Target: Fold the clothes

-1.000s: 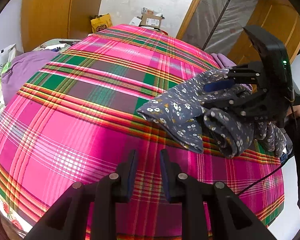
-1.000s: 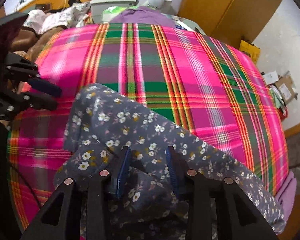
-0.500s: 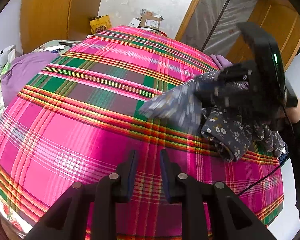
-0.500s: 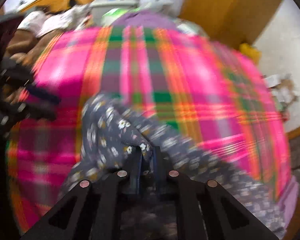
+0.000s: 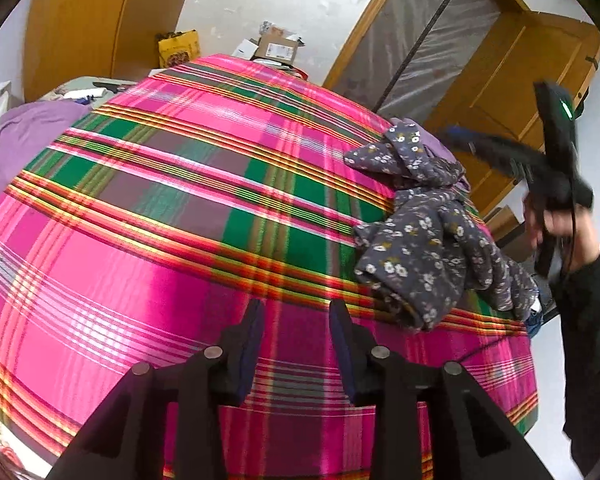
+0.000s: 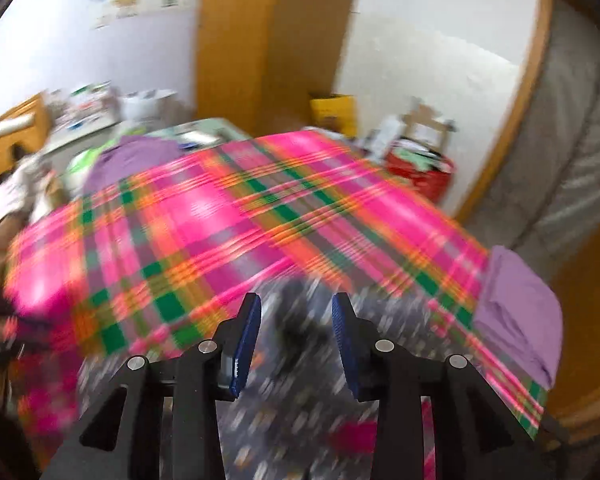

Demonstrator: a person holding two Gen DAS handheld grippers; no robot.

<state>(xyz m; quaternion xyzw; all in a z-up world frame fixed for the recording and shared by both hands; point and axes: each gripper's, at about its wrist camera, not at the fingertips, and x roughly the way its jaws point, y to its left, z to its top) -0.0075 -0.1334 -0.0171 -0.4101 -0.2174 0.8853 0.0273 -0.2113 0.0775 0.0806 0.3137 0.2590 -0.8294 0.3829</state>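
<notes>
- Nearest in the left wrist view, the left gripper (image 5: 296, 340) hangs over the pink plaid cloth (image 5: 148, 248); its 2 fingers stand wide with nothing between them, having just been opening.
- Beyond it to the right, the grey floral garment (image 5: 424, 236) lies bunched near the cloth's right edge, its long axis running from the near-right corner away toward the far side, one end raised in a knot-like fold.
- Farther right, the right gripper (image 5: 460, 138) is lifted clear of the garment, blurred, held by a hand (image 5: 556, 220) with a dark sleeve (image 5: 592, 300).
- The right wrist view alone shows its 2 blue-padded fingers (image 6: 246, 336) apart and empty, having just been opening, the garment a blur below.
- Only that view shows the purple fabric (image 6: 516, 308) at the cloth's right corner and a red basket (image 6: 420, 168) beyond.
</notes>
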